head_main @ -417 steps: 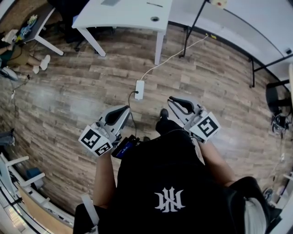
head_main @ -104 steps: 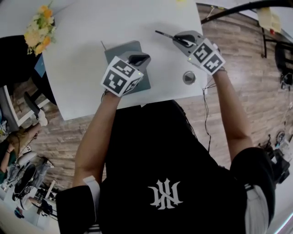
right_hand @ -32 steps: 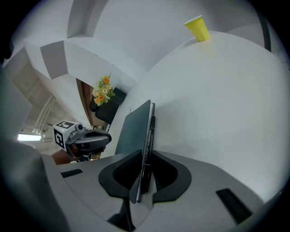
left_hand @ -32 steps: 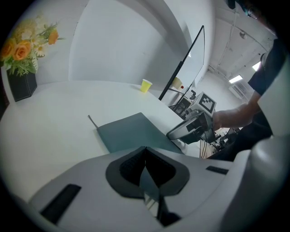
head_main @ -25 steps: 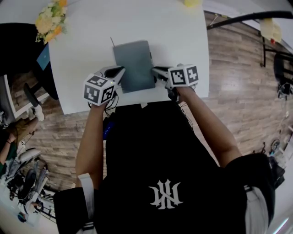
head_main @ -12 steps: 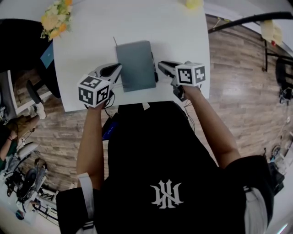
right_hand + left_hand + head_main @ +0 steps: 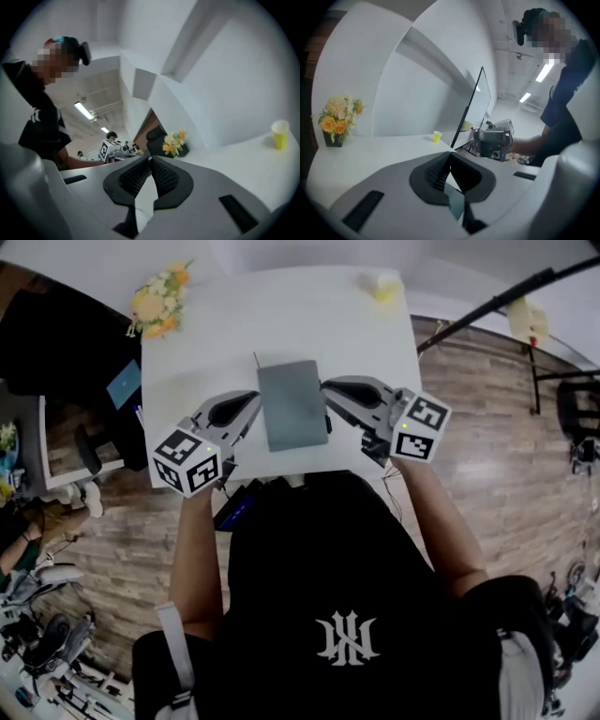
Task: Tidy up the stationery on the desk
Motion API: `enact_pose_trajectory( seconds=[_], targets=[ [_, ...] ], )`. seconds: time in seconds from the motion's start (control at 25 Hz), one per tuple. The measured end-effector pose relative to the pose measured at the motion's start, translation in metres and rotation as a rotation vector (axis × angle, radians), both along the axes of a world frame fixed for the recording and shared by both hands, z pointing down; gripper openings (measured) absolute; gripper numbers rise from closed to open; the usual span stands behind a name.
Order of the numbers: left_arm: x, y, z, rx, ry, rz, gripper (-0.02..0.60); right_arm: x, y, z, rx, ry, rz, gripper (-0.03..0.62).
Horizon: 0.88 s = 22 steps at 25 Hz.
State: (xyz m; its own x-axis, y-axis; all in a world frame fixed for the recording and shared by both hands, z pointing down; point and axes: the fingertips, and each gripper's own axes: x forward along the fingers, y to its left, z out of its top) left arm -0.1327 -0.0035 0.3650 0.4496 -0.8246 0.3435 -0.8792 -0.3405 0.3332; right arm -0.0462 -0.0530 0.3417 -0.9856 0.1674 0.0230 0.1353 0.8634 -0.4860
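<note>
One grey notebook (image 7: 292, 404), lying mid-frame on the white desk (image 7: 281, 324) between left gripper (image 7: 450, 157) and right gripper (image 7: 150, 161), both jaws pressed together, empty: likely light, stiff-covered, smooth; pinch a long side edge.

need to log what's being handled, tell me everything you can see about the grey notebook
The grey notebook is a flat, closed rectangle with a plain matte slate cover, its long side running away from the person. A thin dark strand sticks out past its far left corner. The left gripper is shut on its left edge. The right gripper, whose jaws have just been closing, meets its right edge, though a pinch there is unclear. It appears raised over the white desk.
</note>
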Motion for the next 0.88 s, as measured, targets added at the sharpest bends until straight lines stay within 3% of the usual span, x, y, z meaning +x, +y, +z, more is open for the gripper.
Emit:
enact_pose_trajectory(
  seconds=[0.08,0.2,0.32,0.44,0.6,0.88],
  targets=[
    [0.004,0.014,-0.020,0.061,0.019,0.029,0.005,0.003,0.021,-0.033,0.115,-0.094,-0.029,0.049],
    [0.005,0.042,-0.047,0.136,0.085,0.051,0.005,0.013,0.056,-0.062,0.206,-0.156,-0.038,0.049],
    [0.004,0.076,-0.067,0.210,0.154,0.065,0.005,0.024,0.088,-0.074,0.204,-0.192,-0.015,0.051],
    [0.008,0.120,-0.079,0.254,0.176,0.103,0.005,0.035,0.118,-0.065,0.162,-0.193,0.041,0.051],
    [0.011,0.185,-0.070,0.278,0.198,0.131,0.006,0.041,0.170,-0.048,0.157,-0.147,0.071,0.051],
    [0.010,0.248,-0.034,0.224,0.247,0.090,0.005,0.048,0.244,-0.048,0.176,-0.128,0.038,0.051]
  ],
)
